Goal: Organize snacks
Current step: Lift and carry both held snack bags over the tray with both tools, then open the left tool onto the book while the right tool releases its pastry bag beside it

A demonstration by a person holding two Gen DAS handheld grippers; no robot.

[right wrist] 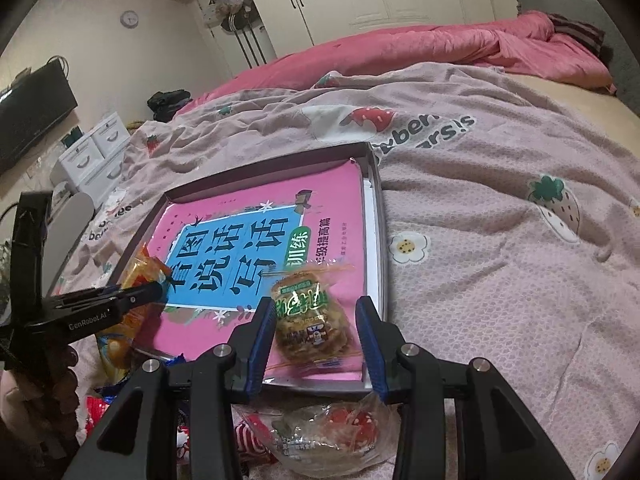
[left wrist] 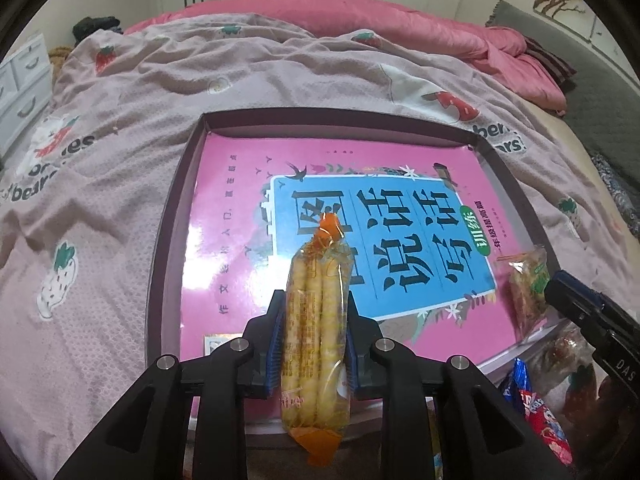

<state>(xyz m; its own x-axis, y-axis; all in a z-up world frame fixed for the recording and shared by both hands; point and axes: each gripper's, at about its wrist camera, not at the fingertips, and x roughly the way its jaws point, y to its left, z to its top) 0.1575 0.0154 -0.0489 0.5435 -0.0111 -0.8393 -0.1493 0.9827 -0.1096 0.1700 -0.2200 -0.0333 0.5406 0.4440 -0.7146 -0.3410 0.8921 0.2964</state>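
Note:
A shallow dark-rimmed box (left wrist: 168,240) lies on the bed with a pink and blue book (left wrist: 248,184) flat inside it. My left gripper (left wrist: 314,300) is shut on a long clear packet of yellow sticks with orange ends (left wrist: 312,360), held over the box's near edge. The same packet (right wrist: 140,272) shows at the left of the right wrist view. My right gripper (right wrist: 315,301) is shut on a brown biscuit packet with a green label (right wrist: 308,316), low over the book's near right corner. From the left wrist view that packet (left wrist: 528,284) sits by the box's right wall.
Several loose snack packets lie in front of the box: a clear one with red pieces (right wrist: 332,436) and red and blue ones (left wrist: 536,404). A strawberry-print bedspread (left wrist: 120,160) surrounds the box, with a pink quilt (left wrist: 400,20) behind. White drawers (right wrist: 92,152) stand at the left.

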